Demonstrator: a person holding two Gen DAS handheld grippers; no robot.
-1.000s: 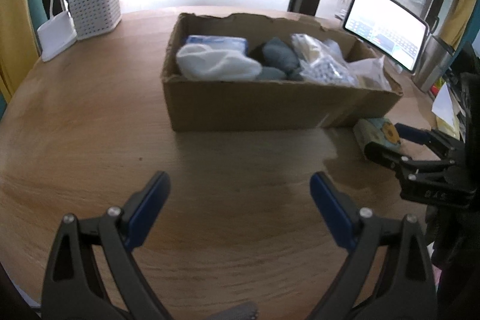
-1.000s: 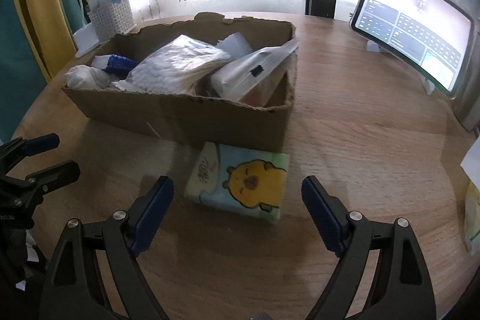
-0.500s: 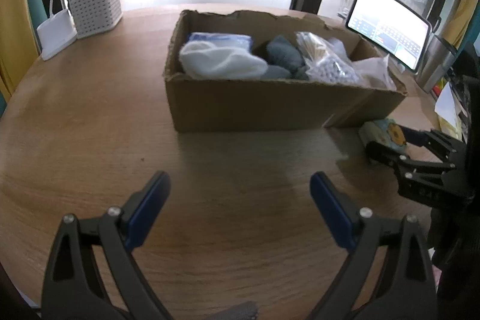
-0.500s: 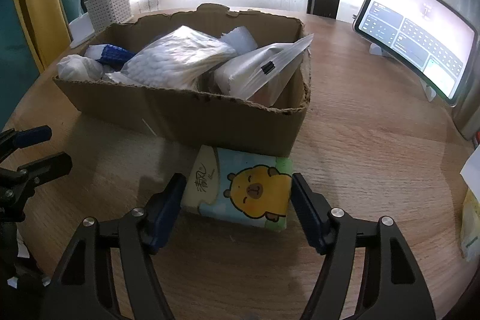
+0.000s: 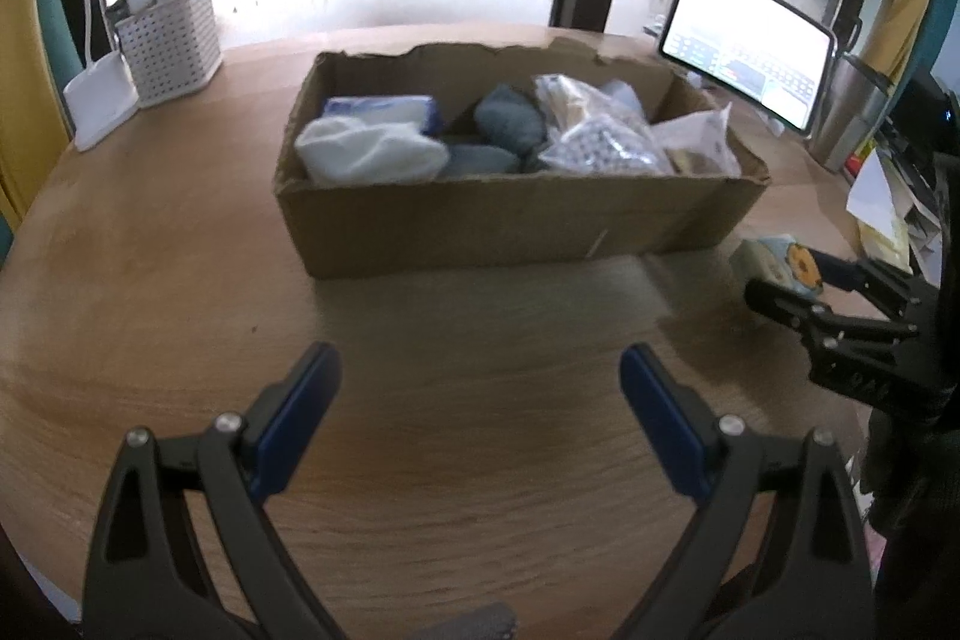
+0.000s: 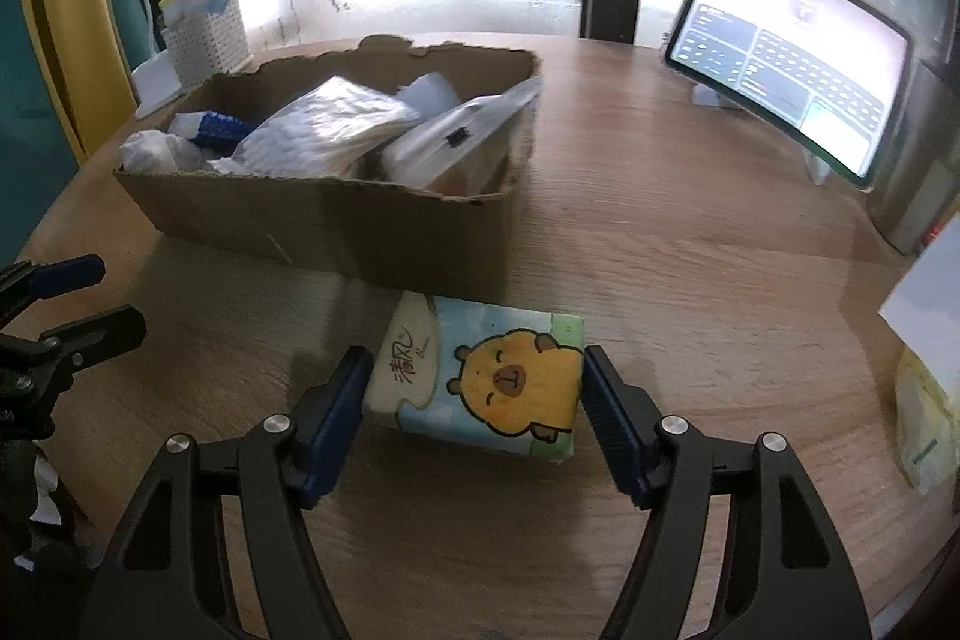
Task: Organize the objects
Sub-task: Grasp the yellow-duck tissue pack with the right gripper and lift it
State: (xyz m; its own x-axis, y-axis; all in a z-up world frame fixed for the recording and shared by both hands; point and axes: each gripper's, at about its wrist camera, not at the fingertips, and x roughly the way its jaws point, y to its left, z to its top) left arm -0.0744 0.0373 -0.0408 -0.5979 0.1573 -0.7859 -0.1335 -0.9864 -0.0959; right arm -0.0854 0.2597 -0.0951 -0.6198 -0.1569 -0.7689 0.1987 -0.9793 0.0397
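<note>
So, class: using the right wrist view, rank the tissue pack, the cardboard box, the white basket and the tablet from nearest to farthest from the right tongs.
1. Tissue pack, between the right tongs.
2. Cardboard box, just behind the pack.
3. White basket, far left, and tablet, far right: too close to call.

Rough torn cardboard box [image 6: 384, 232] on a smooth wood-grain table [image 6: 660, 244]; glossy plastic-wrapped tissue pack [image 6: 480, 376].

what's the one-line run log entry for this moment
step: grasp tissue pack | right gripper: shut on tissue pack, pack on table beside cardboard box | left gripper: open, holding nothing
</note>
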